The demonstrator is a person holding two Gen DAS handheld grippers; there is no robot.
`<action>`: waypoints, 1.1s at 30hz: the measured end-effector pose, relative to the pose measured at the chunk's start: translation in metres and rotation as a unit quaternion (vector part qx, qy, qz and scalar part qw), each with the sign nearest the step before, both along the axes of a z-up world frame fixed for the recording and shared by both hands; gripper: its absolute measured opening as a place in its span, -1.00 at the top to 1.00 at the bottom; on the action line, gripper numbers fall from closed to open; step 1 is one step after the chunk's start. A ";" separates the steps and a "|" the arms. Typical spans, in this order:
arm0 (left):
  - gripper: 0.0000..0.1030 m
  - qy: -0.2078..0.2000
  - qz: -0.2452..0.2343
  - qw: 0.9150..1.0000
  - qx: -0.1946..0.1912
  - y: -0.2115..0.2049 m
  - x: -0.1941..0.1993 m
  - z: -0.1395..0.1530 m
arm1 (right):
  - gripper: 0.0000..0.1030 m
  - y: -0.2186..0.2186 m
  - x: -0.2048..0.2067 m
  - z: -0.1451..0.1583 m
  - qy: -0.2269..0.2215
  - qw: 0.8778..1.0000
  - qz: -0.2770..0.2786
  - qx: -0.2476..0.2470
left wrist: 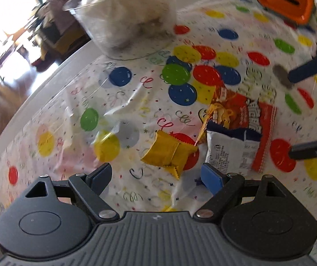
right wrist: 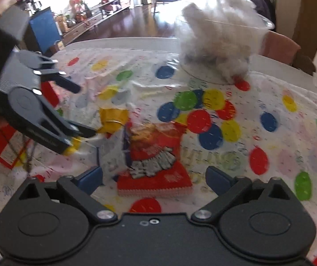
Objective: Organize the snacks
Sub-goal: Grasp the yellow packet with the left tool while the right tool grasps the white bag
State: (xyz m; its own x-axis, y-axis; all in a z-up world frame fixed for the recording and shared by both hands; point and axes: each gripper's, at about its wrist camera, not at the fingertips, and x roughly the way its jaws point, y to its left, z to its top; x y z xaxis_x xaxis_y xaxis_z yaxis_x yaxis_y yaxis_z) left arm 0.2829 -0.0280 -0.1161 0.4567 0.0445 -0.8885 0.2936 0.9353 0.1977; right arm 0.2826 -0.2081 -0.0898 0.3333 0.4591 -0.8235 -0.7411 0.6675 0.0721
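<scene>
Balloon-printed plastic cloth (left wrist: pixel 202 75) covers the round white desk (left wrist: pixel 74 55), loose and wrinkled, with a dark wooden floor beyond. At twelve o'clock stands a clear tub (right wrist: pixel 222 51) stuffed with white fluff. The snacks lie bunched mid-desk: a red packet (right wrist: pixel 158 155) flat on the cloth, a white-and-blue packet (left wrist: pixel 229 148) lapping its edge, and a small gold packet (left wrist: pixel 169 153) at nine o'clock of that, just beside it.

Both tools are spread wide and pinch nothing. The left tool (left wrist: pixel 156 177) hangs over the gold packet; the right tool (right wrist: pixel 154 177) faces the red packet, with the left one close at its ten o'clock.

Crowding is the main risk, as I judge it: two tools aimed at one small cluster could knock together. The overlap means a pinch on the red packet may drag the white-and-blue one along or flick it aside. The slack cloth could get caught between the fingers and pull everything, even the tub. The gold packet is small and slick, likely to skid from a shallow pinch.
</scene>
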 end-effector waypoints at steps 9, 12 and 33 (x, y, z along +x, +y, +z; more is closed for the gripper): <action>-0.70 0.015 -0.053 0.997 0.048 -0.007 0.021 -0.029 | -0.53 0.037 -0.003 -0.021 0.013 1.000 0.024 -0.011; -0.71 0.014 -0.062 0.996 0.056 -0.009 0.022 -0.035 | -0.37 0.044 -0.004 -0.027 0.017 0.999 0.030 -0.019; 0.14 0.004 -0.027 1.000 -0.007 -0.005 0.015 -0.030 | 0.75 0.049 -0.014 -0.023 0.008 0.999 0.041 0.004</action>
State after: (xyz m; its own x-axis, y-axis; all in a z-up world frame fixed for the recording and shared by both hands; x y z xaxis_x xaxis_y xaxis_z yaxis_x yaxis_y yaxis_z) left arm 0.2980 -0.0333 -0.1466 0.4513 0.0083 -0.8923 0.3450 0.9206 0.1831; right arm 0.2691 -0.1588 -0.1124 0.2809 0.4903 -0.8251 -0.7920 0.6040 0.0892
